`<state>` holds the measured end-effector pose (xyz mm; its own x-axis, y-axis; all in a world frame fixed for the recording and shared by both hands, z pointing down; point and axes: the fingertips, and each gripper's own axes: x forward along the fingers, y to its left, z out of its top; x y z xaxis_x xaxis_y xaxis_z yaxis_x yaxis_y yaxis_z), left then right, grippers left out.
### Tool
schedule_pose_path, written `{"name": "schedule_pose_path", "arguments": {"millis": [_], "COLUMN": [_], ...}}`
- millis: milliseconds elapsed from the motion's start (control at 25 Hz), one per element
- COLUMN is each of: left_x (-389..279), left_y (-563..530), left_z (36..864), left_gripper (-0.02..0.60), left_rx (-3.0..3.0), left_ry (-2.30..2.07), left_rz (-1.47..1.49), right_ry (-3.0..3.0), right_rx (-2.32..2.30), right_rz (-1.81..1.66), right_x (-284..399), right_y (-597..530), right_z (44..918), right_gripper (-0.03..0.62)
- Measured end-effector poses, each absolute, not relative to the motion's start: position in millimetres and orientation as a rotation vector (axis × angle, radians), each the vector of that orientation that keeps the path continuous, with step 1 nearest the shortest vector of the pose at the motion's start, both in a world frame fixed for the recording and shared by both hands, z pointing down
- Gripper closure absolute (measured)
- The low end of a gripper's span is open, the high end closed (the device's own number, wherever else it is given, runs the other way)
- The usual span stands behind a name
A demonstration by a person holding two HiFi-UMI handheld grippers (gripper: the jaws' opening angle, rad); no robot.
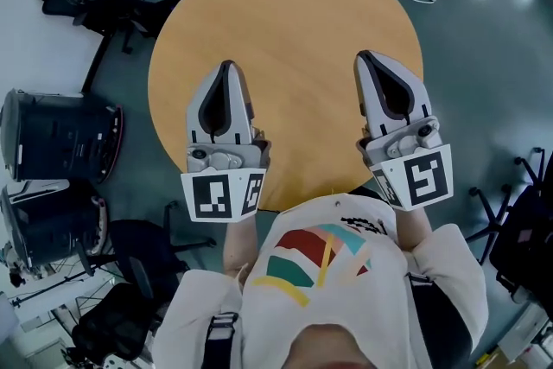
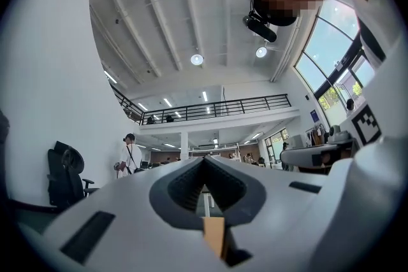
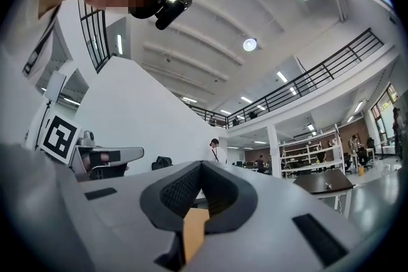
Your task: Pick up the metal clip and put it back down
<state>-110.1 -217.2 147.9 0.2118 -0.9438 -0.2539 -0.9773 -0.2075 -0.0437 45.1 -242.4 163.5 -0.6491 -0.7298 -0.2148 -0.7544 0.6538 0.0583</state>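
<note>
both tongs hang side by side over the near part of the round wooden surface [image 1: 294, 22], tips pointing away from the person; the left tongs [image 1: 226, 66] are pressed together on nothing, and the right tongs [image 1: 364, 58] likewise; likely a neutral ready pose, since their cameras look out across the room, not down; the metal clip shows nowhere, neither ahead of the tips nor between them

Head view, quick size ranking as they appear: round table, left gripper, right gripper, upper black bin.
1. The round table, largest by far.
2. The left gripper, right gripper and upper black bin look about alike; the grippers are nearer the camera, so unranked.
</note>
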Motion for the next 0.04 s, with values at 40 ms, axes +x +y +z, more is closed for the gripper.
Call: {"name": "schedule_pose_path", "arguments": {"millis": [40], "left_x": [-112.1], "left_y": [-215.2], "left_z": [150.7], "left_gripper": [0.544], "left_rx": [-2.284], "left_ry": [1.845], "left_rz": [0.252], "right_ry": [2.702], "right_rx": [-1.215], "right_rz": [0.214], "right_x": [41.7], "right_y": [-240.4], "right_z": [166.2], "right_gripper": [0.582]}}
